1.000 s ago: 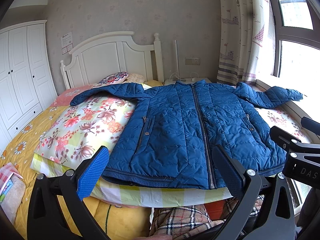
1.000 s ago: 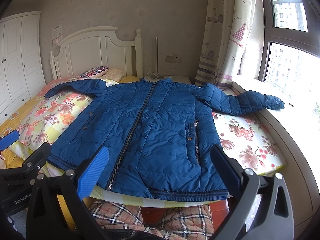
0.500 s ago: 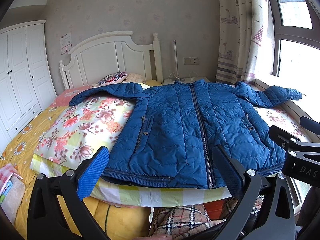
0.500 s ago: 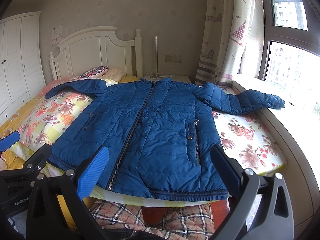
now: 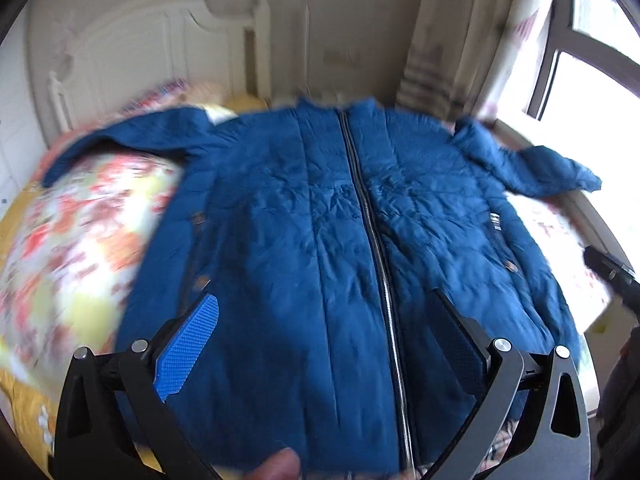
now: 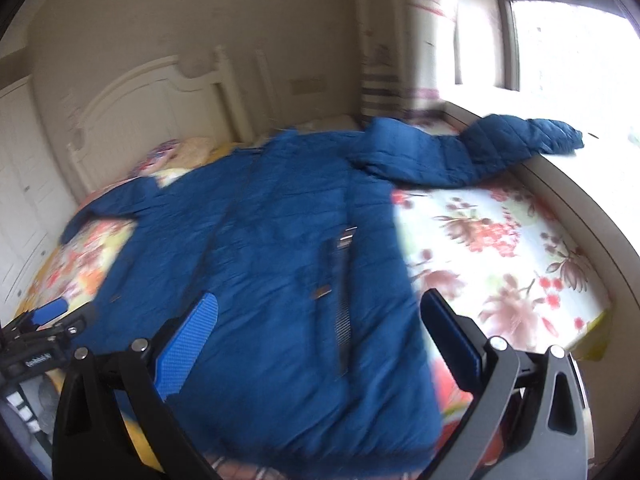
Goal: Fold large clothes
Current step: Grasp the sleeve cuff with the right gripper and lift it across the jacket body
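Note:
A blue quilted jacket (image 5: 320, 248) lies flat and zipped on the bed, collar toward the headboard, sleeves spread out. It also shows in the right wrist view (image 6: 272, 272); its right sleeve (image 6: 480, 152) reaches the window ledge. My left gripper (image 5: 320, 344) is open and empty, above the jacket's lower front, astride the zipper. My right gripper (image 6: 320, 340) is open and empty, above the jacket's lower right part near its pocket. Both views are blurred by motion.
The jacket lies on a floral quilt (image 6: 500, 248) on a bed with a white headboard (image 5: 152, 52). A window ledge (image 6: 568, 184) and curtain (image 5: 472, 32) lie to the right. The left gripper shows at the left edge of the right wrist view (image 6: 44, 320).
Both grippers have moved forward and over the jacket, which now fills both views. Both stay open. The jacket has not moved.

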A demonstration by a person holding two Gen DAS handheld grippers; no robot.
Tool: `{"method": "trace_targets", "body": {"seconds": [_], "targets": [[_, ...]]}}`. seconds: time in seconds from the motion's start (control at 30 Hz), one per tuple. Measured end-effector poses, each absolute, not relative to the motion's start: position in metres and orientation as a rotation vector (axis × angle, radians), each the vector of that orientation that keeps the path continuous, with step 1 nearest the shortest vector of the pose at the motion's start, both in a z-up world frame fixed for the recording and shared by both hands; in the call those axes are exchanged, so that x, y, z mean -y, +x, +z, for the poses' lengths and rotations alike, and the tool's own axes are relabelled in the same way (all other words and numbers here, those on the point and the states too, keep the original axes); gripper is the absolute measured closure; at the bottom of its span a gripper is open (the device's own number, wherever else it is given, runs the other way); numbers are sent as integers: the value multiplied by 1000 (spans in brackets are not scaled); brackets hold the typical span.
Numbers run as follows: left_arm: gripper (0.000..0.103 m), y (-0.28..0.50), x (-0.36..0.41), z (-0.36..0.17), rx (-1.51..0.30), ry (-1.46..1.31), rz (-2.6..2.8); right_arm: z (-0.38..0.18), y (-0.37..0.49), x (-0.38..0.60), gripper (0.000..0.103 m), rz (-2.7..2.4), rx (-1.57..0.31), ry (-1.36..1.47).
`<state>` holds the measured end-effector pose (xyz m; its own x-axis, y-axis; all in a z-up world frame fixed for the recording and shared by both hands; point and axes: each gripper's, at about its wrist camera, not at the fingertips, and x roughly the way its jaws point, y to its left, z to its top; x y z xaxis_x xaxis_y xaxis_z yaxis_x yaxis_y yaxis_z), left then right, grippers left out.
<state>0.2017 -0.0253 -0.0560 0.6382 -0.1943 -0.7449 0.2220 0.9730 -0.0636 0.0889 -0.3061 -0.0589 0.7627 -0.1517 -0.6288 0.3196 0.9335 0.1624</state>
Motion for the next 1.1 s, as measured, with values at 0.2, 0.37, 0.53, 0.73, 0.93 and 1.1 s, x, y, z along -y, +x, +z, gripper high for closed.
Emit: {"method": "trace_targets", "body": {"seconds": [0.2,0.37,0.53,0.73,0.93,1.1], "targets": [[4,327,18,-85,-890,0,-165,-82,161,440,2,-511,-676,404],[4,393,9,-114,-910,53,-127,-92,207,521,3,-584,-661,535],[4,406,3,-142,-936,58,-129,-105,233,563,16,-592,-636,652],[4,410,7,-142,-947,68,-97,-102,237,583,43,-646,-546,697],[4,412,7,-142,-938,50,-84,-68,235,559,89,-699,-376,581],[4,412,7,-142,-934,49,-85,-5,281,450,92,-520,-312,218]]}}
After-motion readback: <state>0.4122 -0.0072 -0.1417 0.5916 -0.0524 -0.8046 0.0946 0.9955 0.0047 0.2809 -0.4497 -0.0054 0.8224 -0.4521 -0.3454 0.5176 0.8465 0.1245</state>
